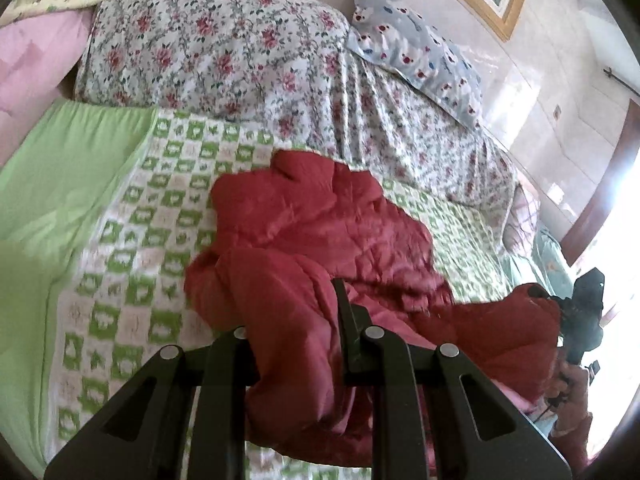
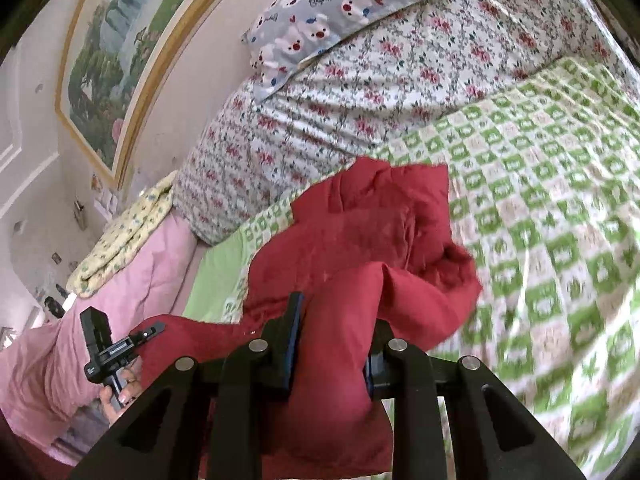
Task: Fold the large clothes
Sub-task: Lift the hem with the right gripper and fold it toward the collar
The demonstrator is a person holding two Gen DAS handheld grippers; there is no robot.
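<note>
While both hand-held grippers pinch the red jacket [image 1: 320,216], left hand-held gripper [image 1: 296,360] and right hand-held gripper [image 2: 332,360] each gripping a thick fold, I should raise them evenly. I would then lay it flat on the checkered blanket [image 1: 132,240], short of the floral quilt [image 1: 216,40].

Bright daylight, glare at right (left cam); fisheye warp, slight blur.

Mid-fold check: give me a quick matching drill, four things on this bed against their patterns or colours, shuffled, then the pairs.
Things:
1. jacket
2. pillow
3. quilt
4. blanket

Looks:
A. green and white checks
B. plain red
C. blue-grey with pig faces
D. white with red flowers

Pairs: 1-B, 2-C, 3-D, 4-A

Both the left gripper and the right gripper are closed on the jacket.
</note>
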